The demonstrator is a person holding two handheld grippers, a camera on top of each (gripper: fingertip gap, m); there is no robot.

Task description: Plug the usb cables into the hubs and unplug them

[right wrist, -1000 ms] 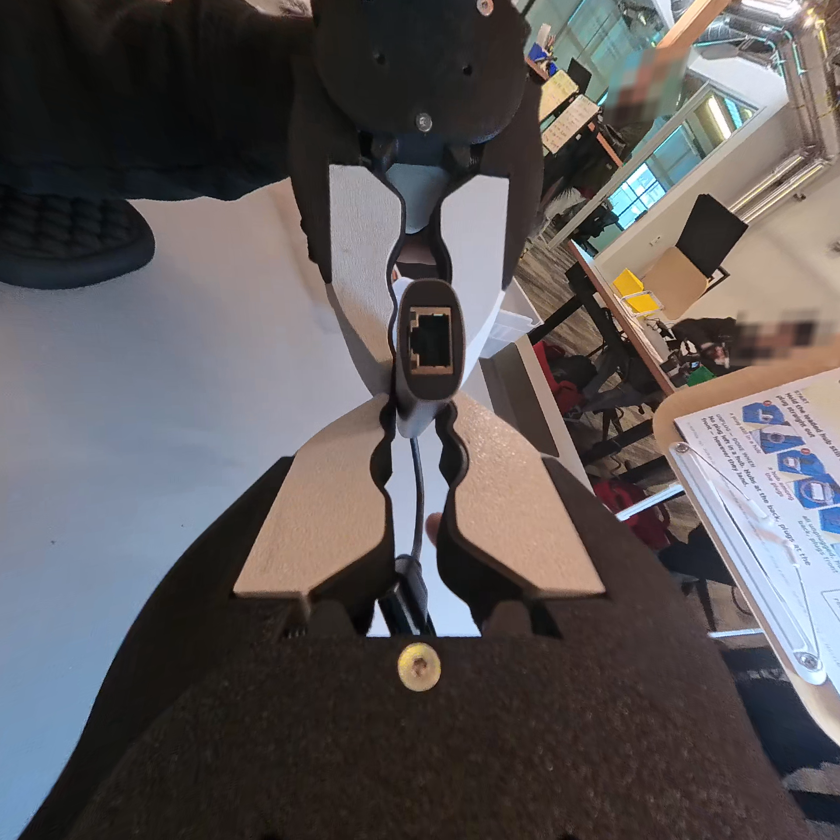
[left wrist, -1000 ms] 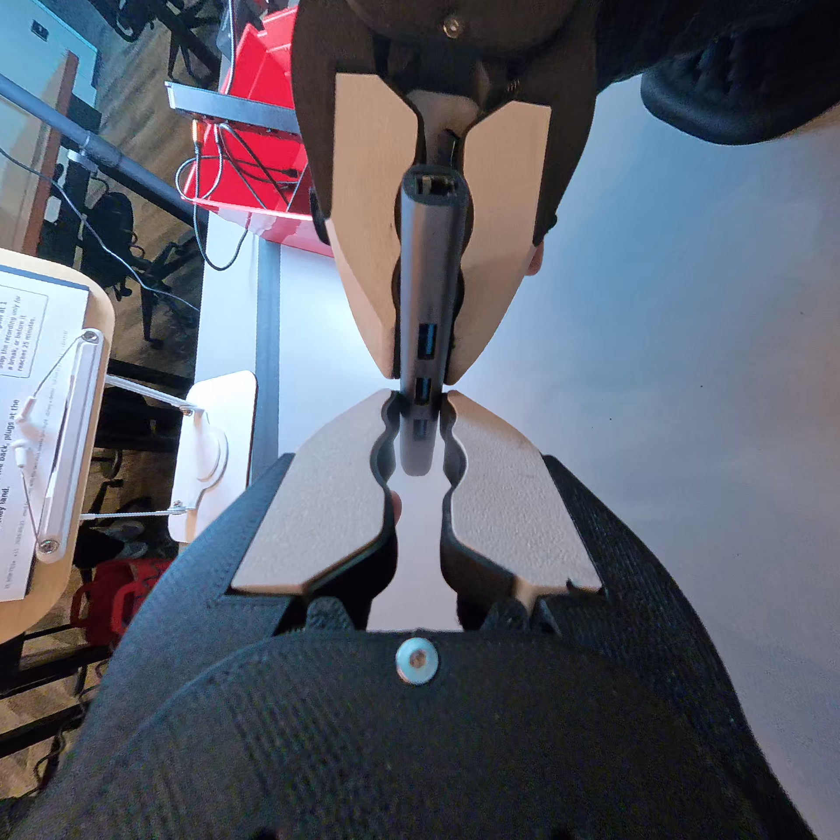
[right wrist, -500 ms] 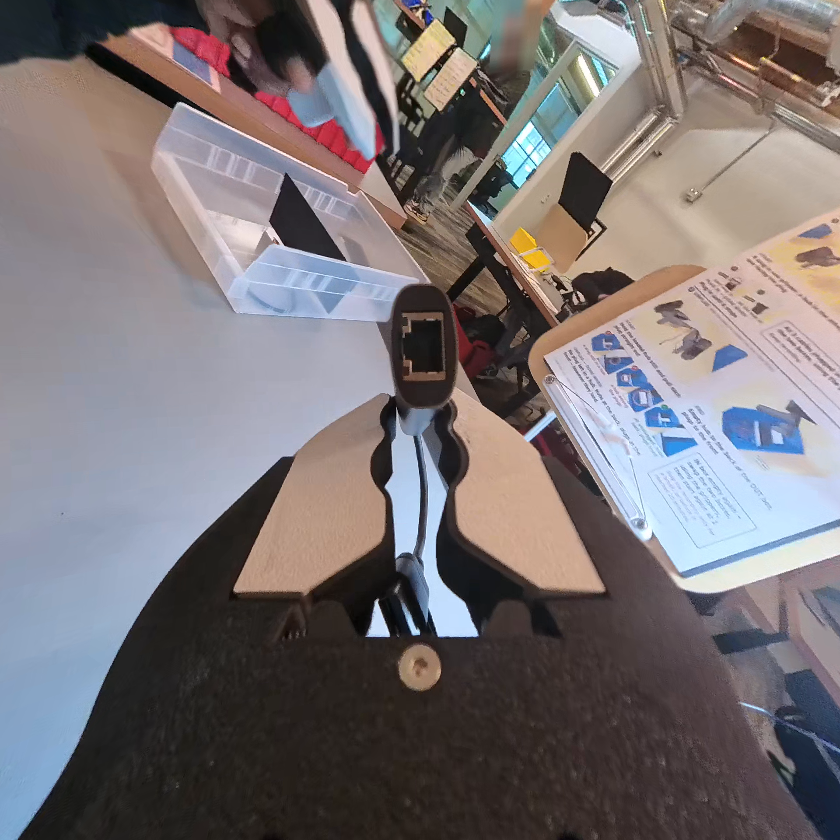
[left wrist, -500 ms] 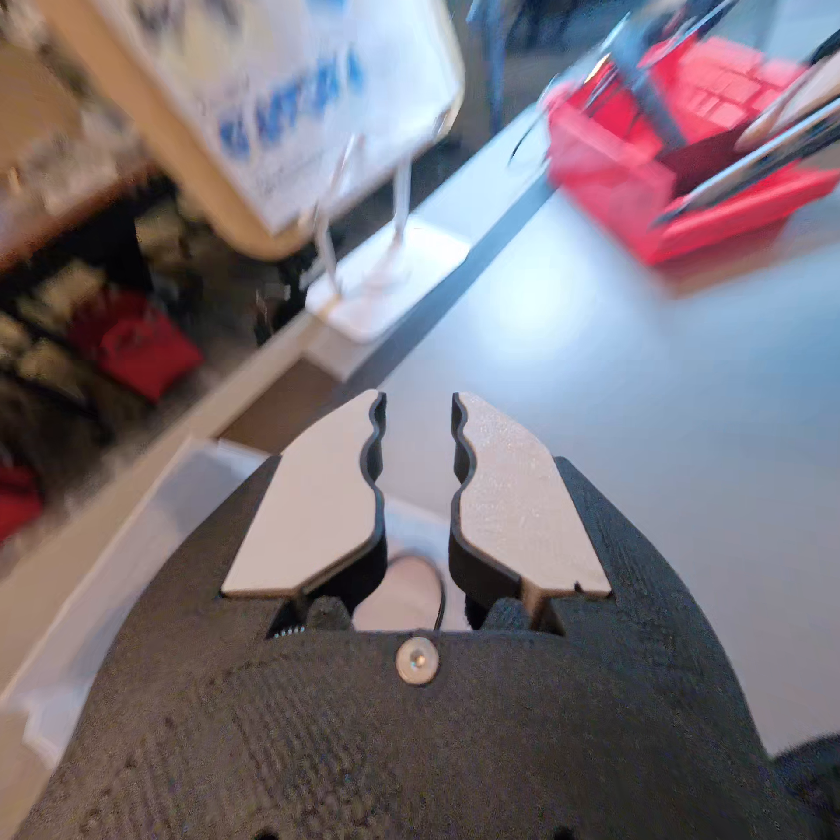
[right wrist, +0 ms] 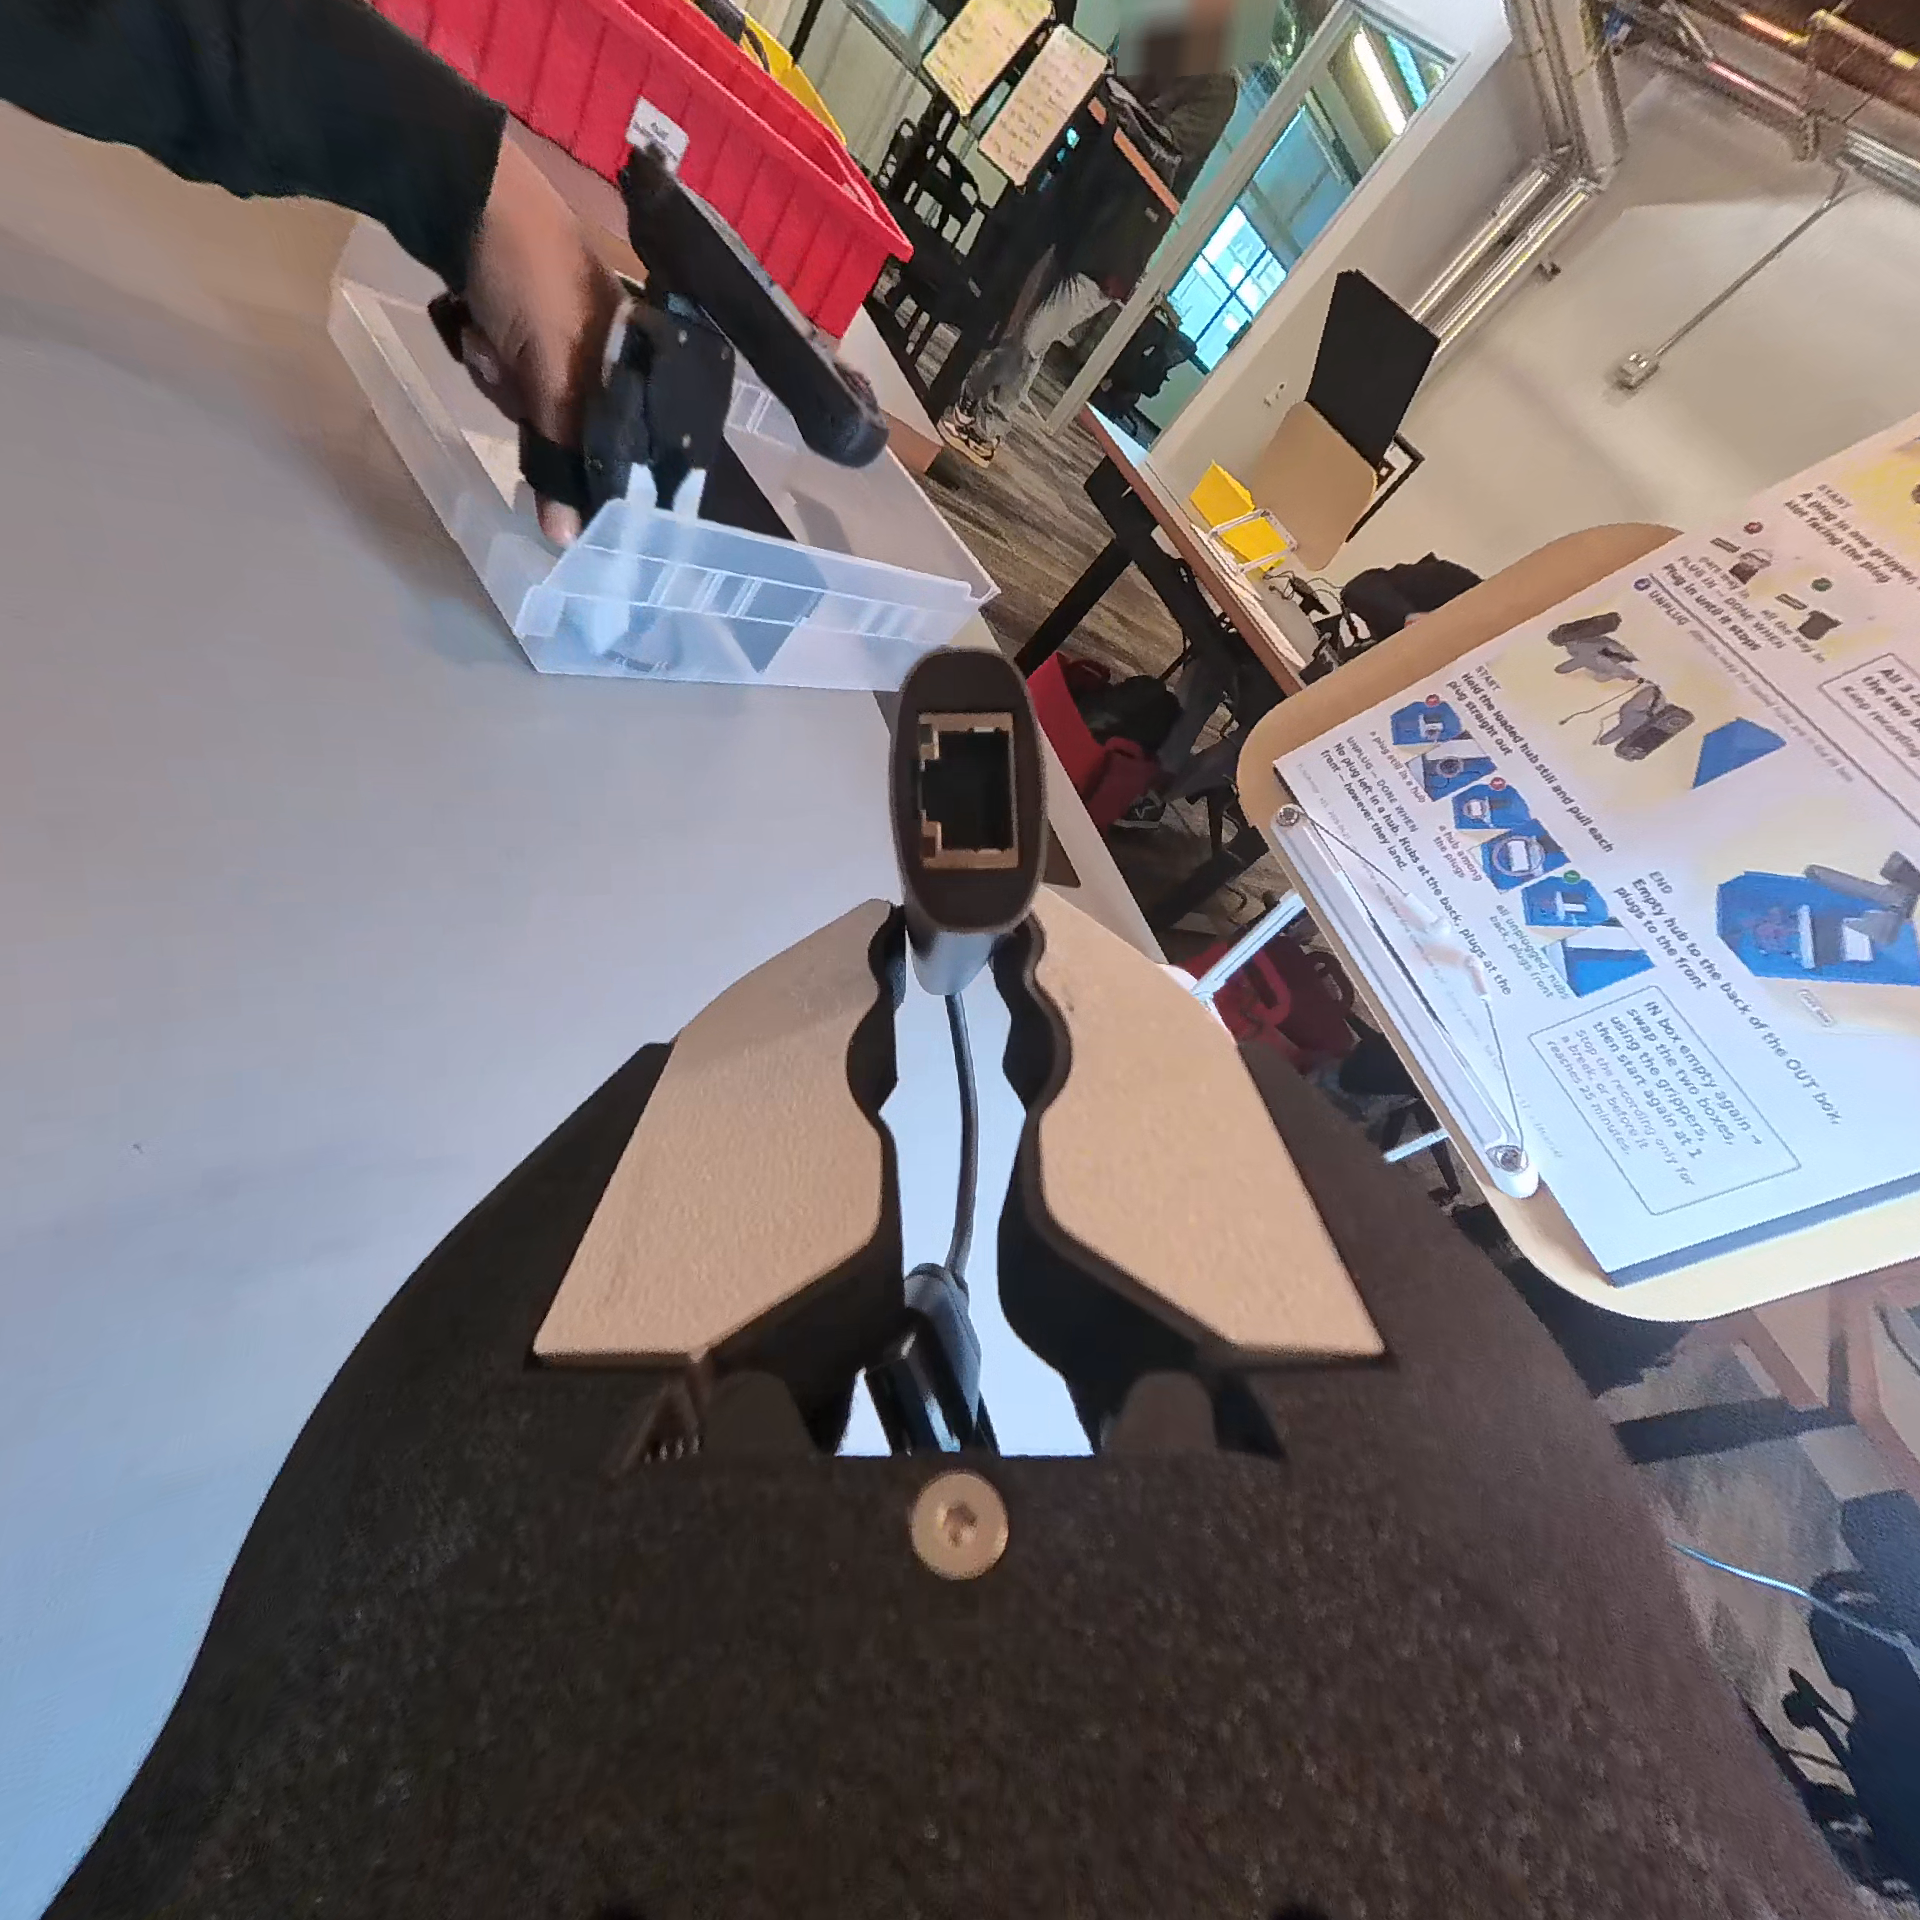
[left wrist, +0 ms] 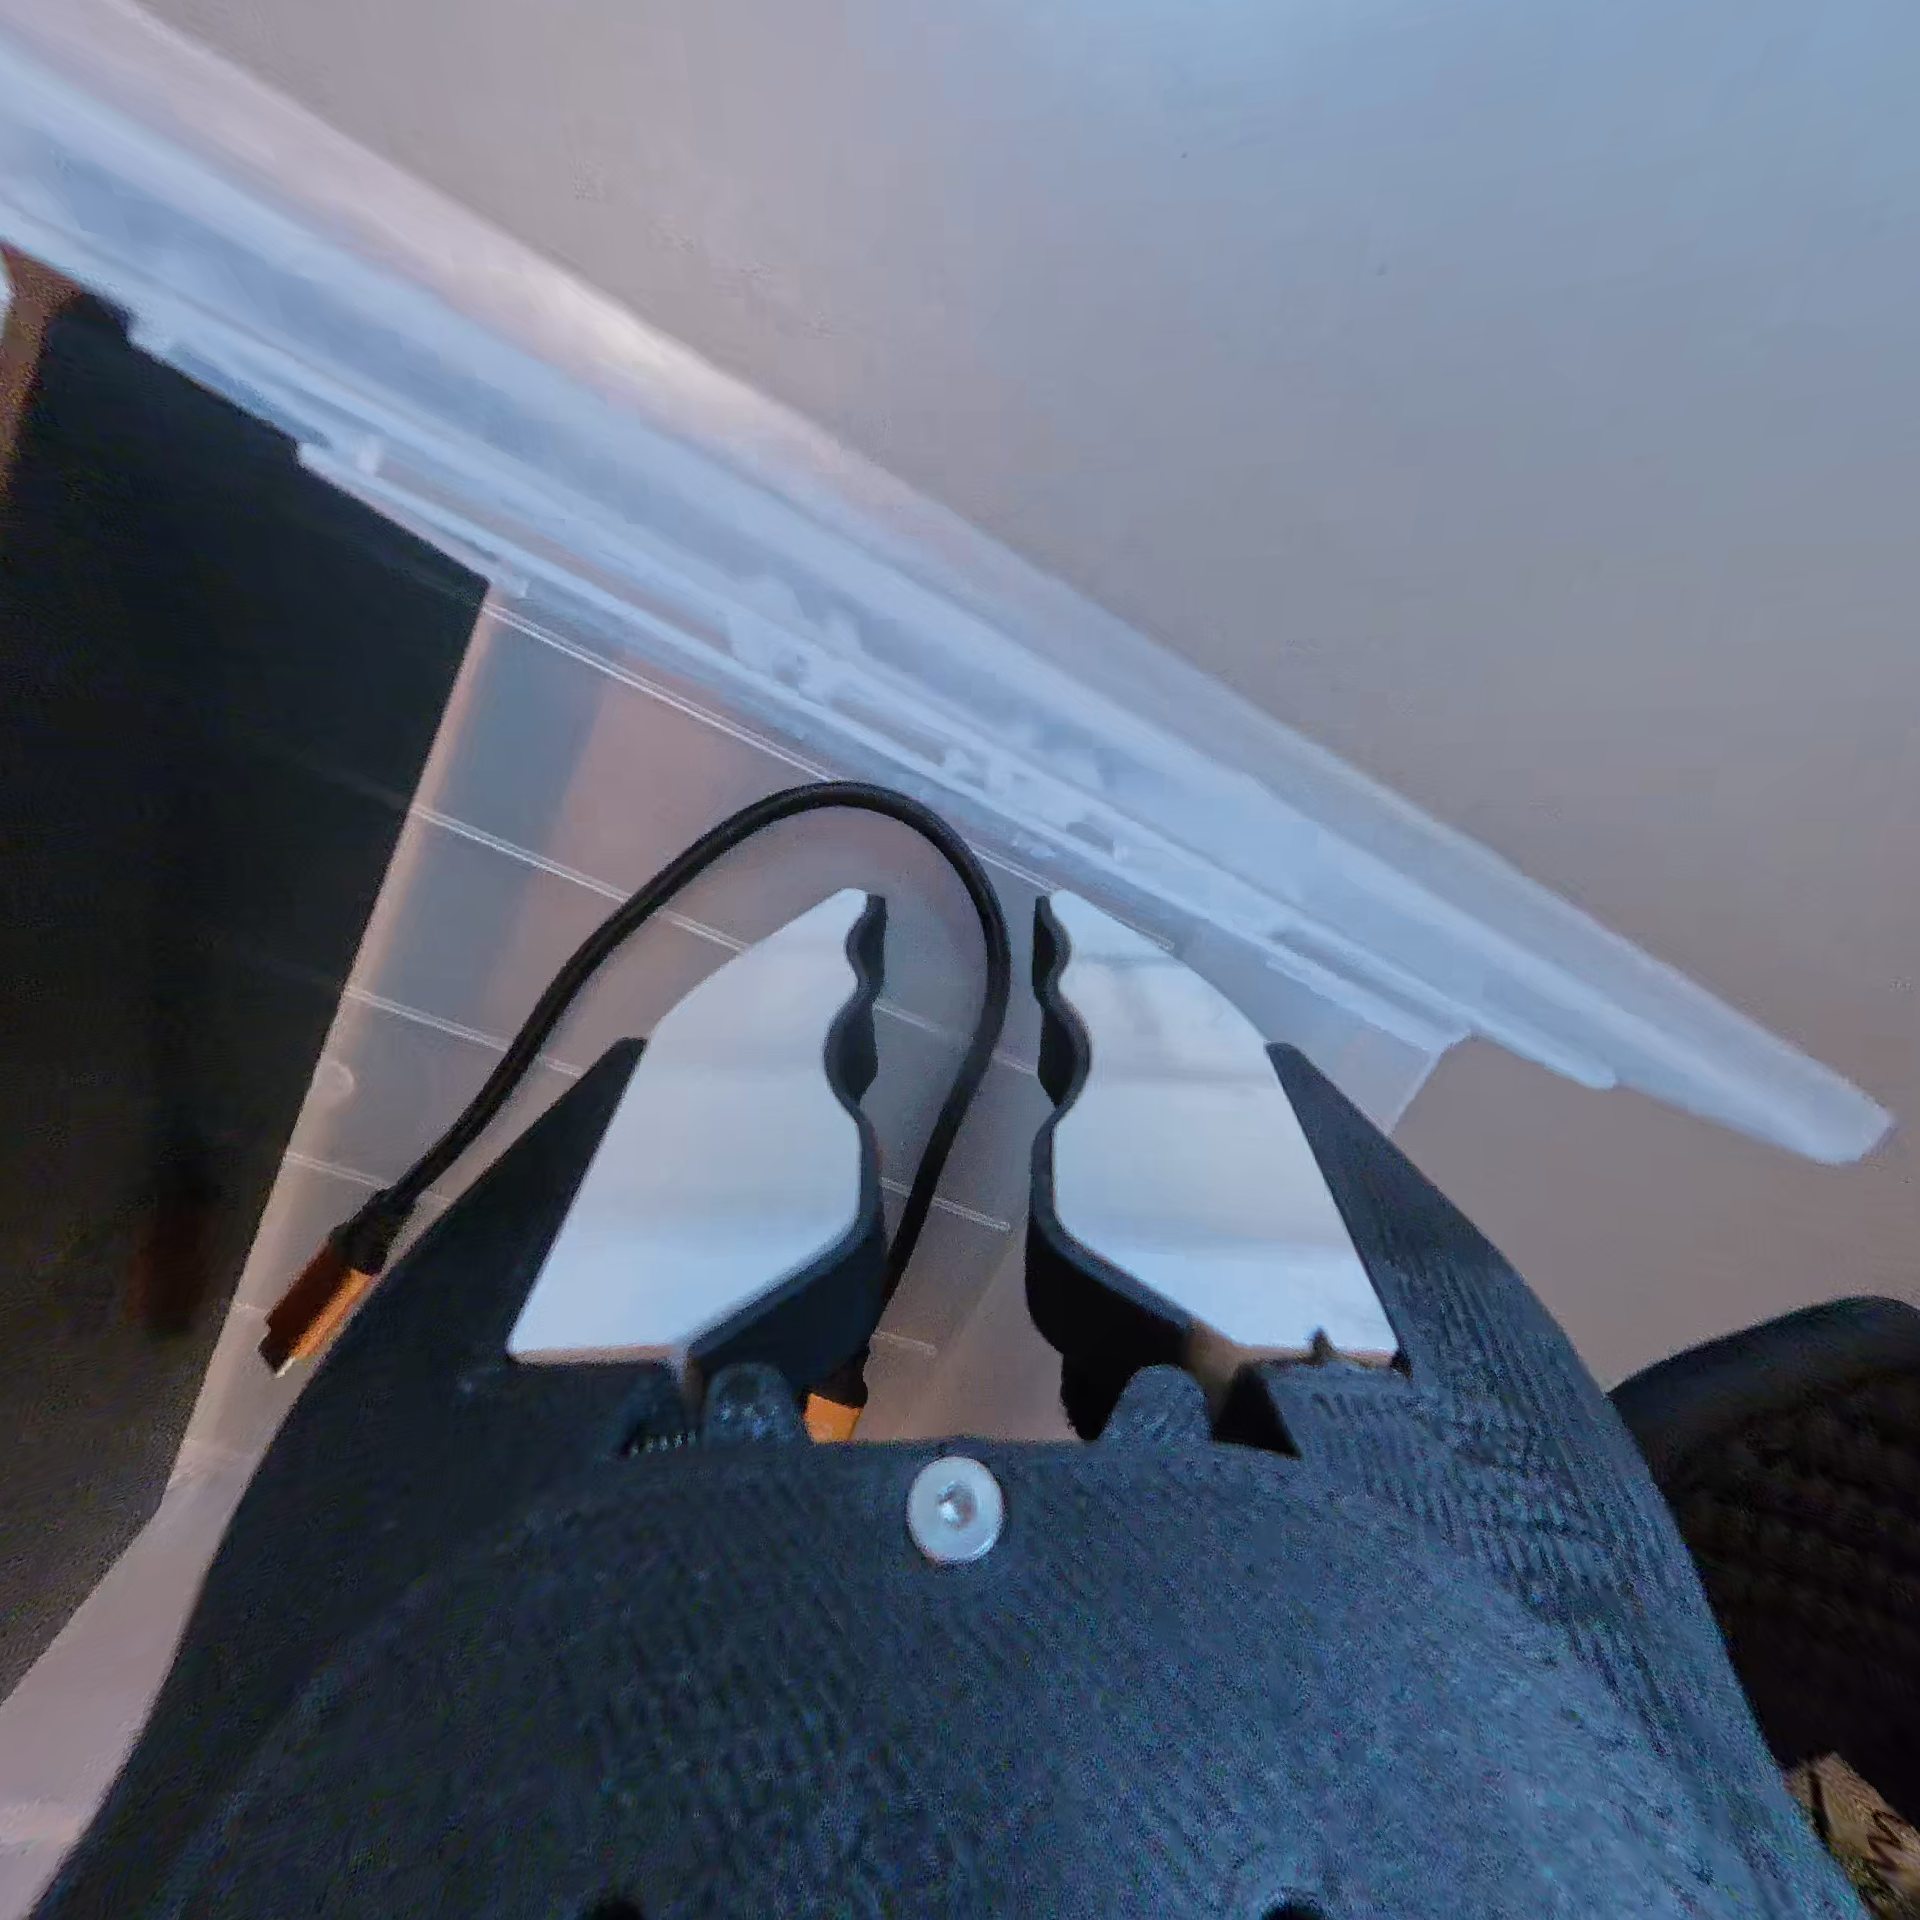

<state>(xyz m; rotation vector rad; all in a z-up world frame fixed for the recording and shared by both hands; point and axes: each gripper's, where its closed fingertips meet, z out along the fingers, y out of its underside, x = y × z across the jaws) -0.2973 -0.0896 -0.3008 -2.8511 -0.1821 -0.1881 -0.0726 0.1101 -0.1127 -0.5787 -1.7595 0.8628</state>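
A: Hub (right wrist: 966, 821) first. What does it sit over?

B: A smooth pale grey table (right wrist: 312, 935), with an open workroom and an instruction board (right wrist: 1621, 894) at 3 o'clock.

A: Textures?

B: Rounded grey metal, socket end facing the camera; a clear ribbed plastic box (left wrist: 727, 582); a thin black cable (left wrist: 831, 821) with orange plugs.

A: And the fingers?

B: The right gripper (right wrist: 961, 935) is clamped on the hub's base at its tips. The left gripper (left wrist: 956, 914) is parted, cable looping between its fingers at 12 o'clock, unpinched.

My body hides the lower end of the short black cable (left wrist: 966, 997); I can't tell what my hub's (right wrist: 968, 821) cord joins.
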